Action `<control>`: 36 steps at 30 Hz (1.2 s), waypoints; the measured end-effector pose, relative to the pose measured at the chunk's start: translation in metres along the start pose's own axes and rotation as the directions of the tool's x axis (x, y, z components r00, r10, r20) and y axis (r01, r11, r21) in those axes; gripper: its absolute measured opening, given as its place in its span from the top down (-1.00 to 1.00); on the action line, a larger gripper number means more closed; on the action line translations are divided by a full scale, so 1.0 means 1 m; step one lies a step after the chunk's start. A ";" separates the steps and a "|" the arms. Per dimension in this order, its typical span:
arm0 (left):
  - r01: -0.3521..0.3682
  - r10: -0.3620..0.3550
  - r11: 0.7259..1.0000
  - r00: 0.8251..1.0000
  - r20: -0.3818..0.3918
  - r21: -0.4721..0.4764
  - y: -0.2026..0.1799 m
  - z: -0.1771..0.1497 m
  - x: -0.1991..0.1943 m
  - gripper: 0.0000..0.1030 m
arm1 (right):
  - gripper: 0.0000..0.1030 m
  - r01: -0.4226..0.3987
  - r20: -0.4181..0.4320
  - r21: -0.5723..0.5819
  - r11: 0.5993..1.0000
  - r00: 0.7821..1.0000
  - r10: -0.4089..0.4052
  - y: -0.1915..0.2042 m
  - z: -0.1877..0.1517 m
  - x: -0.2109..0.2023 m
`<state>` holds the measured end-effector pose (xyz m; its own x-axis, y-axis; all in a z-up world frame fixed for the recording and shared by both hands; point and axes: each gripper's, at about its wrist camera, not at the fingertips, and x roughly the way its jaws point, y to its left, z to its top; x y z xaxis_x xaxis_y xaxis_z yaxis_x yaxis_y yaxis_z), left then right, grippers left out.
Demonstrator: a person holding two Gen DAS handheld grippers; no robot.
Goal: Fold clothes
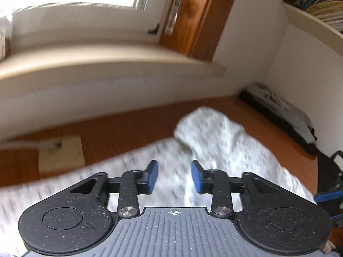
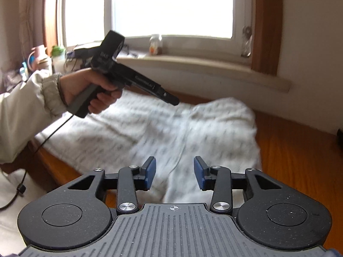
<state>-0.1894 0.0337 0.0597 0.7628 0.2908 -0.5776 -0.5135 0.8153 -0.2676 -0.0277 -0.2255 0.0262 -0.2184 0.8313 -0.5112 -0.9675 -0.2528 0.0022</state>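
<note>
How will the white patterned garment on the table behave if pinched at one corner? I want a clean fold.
The garment lies rumpled with soft creases, so it will probably droop. It looks thin, likely light. On the smooth wooden table it may slide when dragged.

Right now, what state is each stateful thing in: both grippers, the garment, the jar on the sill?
left gripper: open, empty, above the garment.
right gripper: open, empty, above the garment.
white patterned garment: spread on the wooden table, rumpled, far end bunched up; not neatly folded.
jar: upright on the windowsill; lid too blurred to judge.
</note>
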 end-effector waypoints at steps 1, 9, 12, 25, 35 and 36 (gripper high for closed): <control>0.015 -0.015 1.000 1.000 0.006 0.007 0.000 0.007 0.005 -0.02 | 0.22 0.018 0.000 -0.006 1.000 1.000 -0.018 -0.002 0.005 0.005; 0.093 -0.091 0.995 0.994 -0.056 0.045 -0.001 0.045 0.087 -0.10 | 0.24 0.116 -0.018 0.004 0.993 0.993 -0.116 -0.025 0.035 0.083; 0.133 -0.130 0.991 0.987 -0.095 0.023 0.004 0.045 0.106 0.33 | 0.25 0.139 -0.027 0.022 0.990 0.990 -0.138 -0.055 0.048 0.112; 0.111 -0.105 0.993 0.987 -0.121 0.045 0.017 0.032 0.093 0.75 | 0.58 0.136 -0.137 0.058 0.989 0.982 -0.127 -0.114 0.056 0.204; 0.044 -0.044 0.999 0.999 -0.009 0.005 0.030 0.039 0.053 0.39 | 0.56 0.140 -0.131 0.036 0.989 0.982 -0.134 -0.113 0.053 0.204; 0.054 -0.054 0.998 0.998 -0.009 0.019 0.023 0.039 0.053 0.39 | 0.56 0.142 -0.132 0.032 0.989 0.982 -0.137 -0.114 0.054 0.204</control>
<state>-0.1457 0.0878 0.0532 0.7858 0.2414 -0.5695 -0.4634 0.8395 -0.2837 0.0308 -0.0003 -0.0318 -0.0655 0.7852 -0.6158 -0.9923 -0.1162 -0.0427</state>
